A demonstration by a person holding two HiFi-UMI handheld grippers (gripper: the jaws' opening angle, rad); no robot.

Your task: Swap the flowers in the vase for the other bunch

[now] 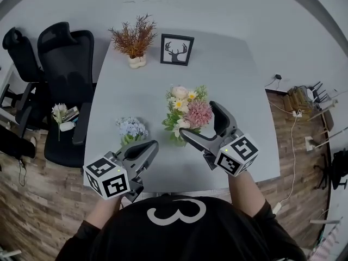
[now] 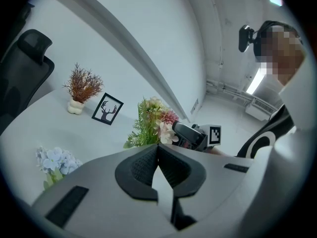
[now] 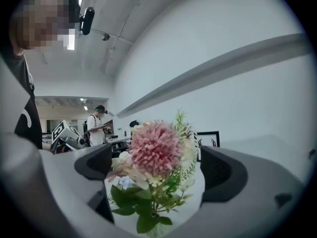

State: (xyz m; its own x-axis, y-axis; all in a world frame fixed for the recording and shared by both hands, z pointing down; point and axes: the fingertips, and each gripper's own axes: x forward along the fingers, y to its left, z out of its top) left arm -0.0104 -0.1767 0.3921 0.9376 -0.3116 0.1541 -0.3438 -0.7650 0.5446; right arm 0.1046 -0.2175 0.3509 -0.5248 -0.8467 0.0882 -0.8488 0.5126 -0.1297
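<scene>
The left gripper (image 1: 151, 145) sits low by the near table (image 1: 141, 86) edge, jaws shut tight on nothing, just beside the blue flowers (image 1: 132, 128). The pink bunch (image 1: 186, 113) stands mid-table, and the right gripper (image 1: 199, 119) points level at it, jaws wide open around it

Pink, cream, yellow and green are being shown by the mixed bouquet (image 1: 187, 112), and pale blue over green by the smaller bunch (image 1: 132, 128). Rust-brown is being displayed by the dried sprig (image 1: 134, 36), in what seems a cream pot (image 1: 136, 62). A black deer silhouette on white is being shown on the black-bordered print (image 1: 176, 49), above the plain light grey table (image 1: 234, 80).
</scene>
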